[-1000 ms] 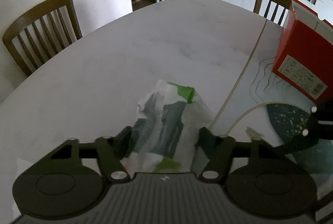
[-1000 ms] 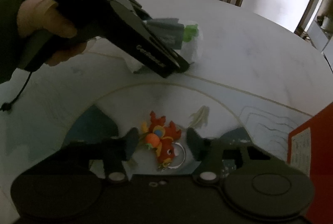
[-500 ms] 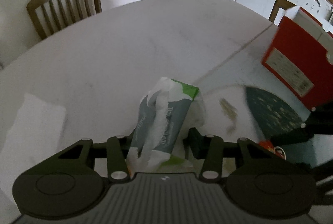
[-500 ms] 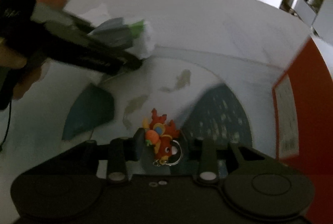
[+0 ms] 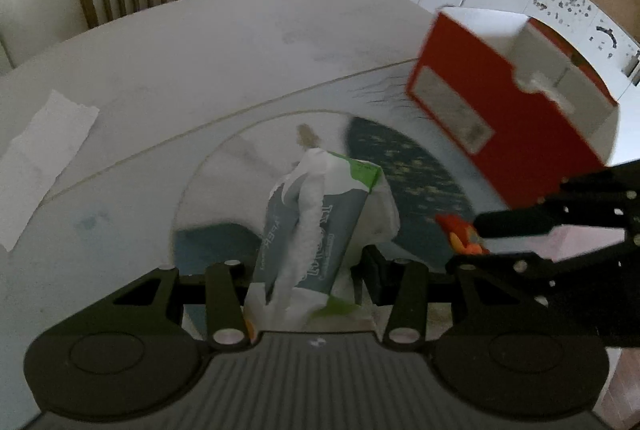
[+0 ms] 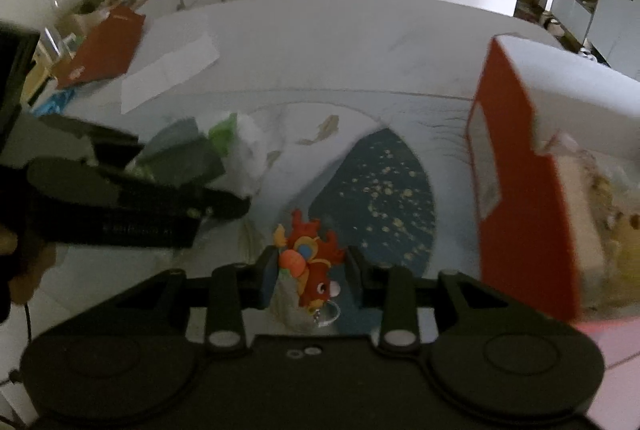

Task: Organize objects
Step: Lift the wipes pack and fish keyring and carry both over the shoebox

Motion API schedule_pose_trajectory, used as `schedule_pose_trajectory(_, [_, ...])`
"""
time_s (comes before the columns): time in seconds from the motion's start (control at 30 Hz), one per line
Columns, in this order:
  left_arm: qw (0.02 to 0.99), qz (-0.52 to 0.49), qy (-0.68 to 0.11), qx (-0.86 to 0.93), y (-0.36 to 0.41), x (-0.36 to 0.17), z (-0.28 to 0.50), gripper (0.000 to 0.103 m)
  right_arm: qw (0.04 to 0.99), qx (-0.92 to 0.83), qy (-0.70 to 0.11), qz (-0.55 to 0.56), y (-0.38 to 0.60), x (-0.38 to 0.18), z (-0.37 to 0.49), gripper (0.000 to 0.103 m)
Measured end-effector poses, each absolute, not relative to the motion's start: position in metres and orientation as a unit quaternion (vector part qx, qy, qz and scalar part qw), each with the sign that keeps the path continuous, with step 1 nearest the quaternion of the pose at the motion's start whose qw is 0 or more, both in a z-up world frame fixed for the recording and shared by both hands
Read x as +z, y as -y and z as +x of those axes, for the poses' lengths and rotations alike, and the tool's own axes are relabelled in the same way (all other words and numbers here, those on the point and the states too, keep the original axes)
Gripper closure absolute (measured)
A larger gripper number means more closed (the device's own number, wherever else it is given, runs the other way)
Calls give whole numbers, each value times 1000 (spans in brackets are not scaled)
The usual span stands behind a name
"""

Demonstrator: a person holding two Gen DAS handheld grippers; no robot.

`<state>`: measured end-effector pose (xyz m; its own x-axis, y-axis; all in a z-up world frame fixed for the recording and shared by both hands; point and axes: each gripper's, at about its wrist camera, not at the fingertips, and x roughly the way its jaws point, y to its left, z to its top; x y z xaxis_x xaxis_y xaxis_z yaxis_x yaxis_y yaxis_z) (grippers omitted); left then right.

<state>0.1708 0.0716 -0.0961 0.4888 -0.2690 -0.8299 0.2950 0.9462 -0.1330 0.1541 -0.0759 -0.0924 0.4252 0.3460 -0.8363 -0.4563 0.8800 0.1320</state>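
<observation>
L gripper [image 5: 308,270] pinches the tissue pack [image 5: 316,230] mid-body, soft, light, crinkly so likely slippy; R gripper [image 6: 310,272] clamps the plush keychain [image 6: 310,262] w/ fingers narrow, squashy, grip its body.

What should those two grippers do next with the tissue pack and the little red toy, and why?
Probably carry both on toward the open red box and release them inside. The left gripper is clamped on the tissue pack, the right gripper on the red toy keychain; both look lifted off the table, and the box stands just beside them.
</observation>
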Motion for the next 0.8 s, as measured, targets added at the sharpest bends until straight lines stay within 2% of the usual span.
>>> schedule_pose_trajectory(0.03, [864, 12, -476, -161, -66, -92, 165, 59, 844, 239, -476, -55, 82, -87, 150, 69])
schedule_pose_trajectory(0.07, [866, 9, -474, -159, -61, -87, 161, 59, 847, 241, -471, -54, 87, -82, 146, 77])
schedule_pose_trajectory(0.1, [867, 4, -473, -158, -57, -83, 157, 59, 849, 242, -467, -53, 92, -76, 142, 90])
schedule_pose_trajectory(0.37, [874, -17, -460, -155, -25, -56, 129, 59, 858, 248, -447, -49, 131, -53, 135, 98])
schedule_pose_trajectory(0.43, [877, -20, -457, -145, -20, -54, 127, 58, 850, 267, -450, -55, 136, -55, 135, 96])
schedule_pose_trajectory(0.5, [879, -31, -457, -132, -20, -53, 125, 59, 846, 274, -453, -70, 137, -58, 134, 82])
schedule_pose_trajectory(0.57, [881, -37, -456, -121, -22, -52, 121, 59, 842, 280, -454, -74, 138, -61, 135, 81])
schedule_pose_trajectory(0.8, [881, -55, -461, -88, -46, -65, 111, 58, 829, 299, -465, -89, 125, -80, 145, 56])
